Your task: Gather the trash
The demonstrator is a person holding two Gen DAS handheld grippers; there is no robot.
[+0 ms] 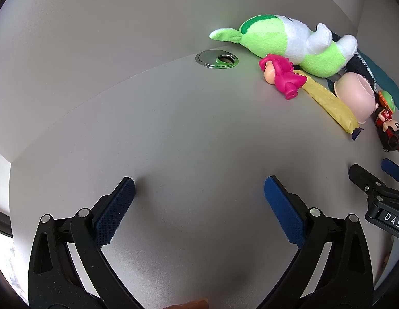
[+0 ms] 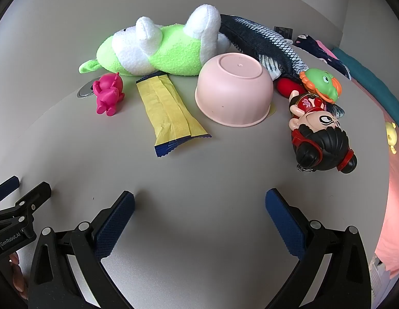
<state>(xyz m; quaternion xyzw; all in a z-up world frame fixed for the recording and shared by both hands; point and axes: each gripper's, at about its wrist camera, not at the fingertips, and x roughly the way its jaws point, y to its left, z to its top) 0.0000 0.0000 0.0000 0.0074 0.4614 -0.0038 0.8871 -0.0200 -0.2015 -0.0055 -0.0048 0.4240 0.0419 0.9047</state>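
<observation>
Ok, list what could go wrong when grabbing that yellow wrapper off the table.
1. The yellow wrapper lies flat on the table, so the open right gripper may slide over it instead of pinching it.
2. Its far end appears tucked under the green plush toy; pulling could drag the plush along.
3. The upturned pink bowl and the pink figurine flank the wrapper closely, so wide jaws could knock either.
</observation>
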